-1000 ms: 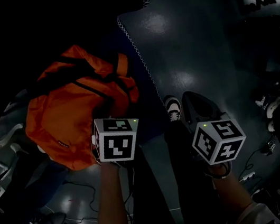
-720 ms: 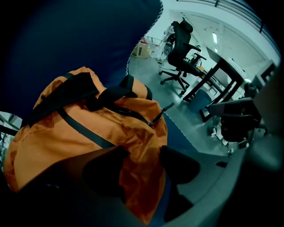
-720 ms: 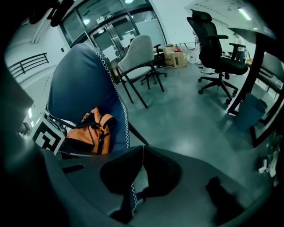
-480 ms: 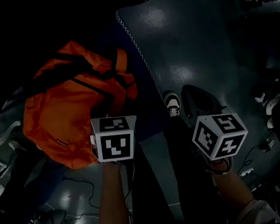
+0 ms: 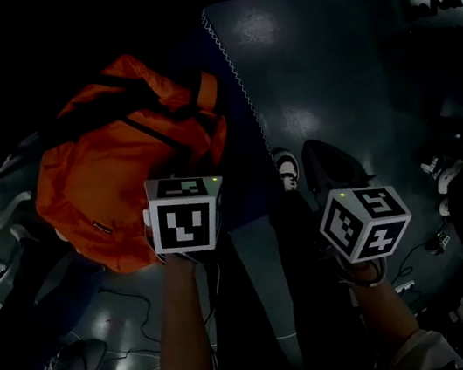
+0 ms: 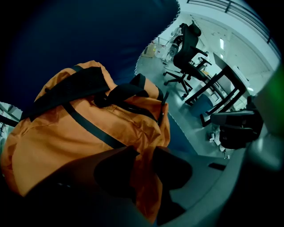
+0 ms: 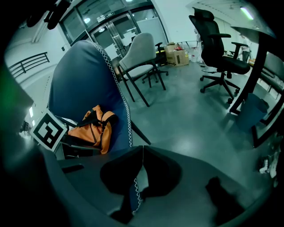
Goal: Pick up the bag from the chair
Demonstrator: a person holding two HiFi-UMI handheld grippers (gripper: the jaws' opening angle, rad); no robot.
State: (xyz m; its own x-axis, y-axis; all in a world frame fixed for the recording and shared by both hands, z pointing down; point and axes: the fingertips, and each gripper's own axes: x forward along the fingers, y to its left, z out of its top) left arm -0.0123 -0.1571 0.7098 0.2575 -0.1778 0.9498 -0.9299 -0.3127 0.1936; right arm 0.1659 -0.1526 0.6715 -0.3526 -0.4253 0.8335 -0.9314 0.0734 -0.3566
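Beyond orange bag (image 6: 66, 142), black office chair (image 6: 190, 42)

Bag (image 5: 124, 181) on chair (image 7: 75, 75); left gripper (image 6: 144, 165) at bag's edge.

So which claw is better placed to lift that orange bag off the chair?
Left. The left claw has just been closing, a fold of the orange bag pinched between its jaws. The right claw is shut, empty, well aside.
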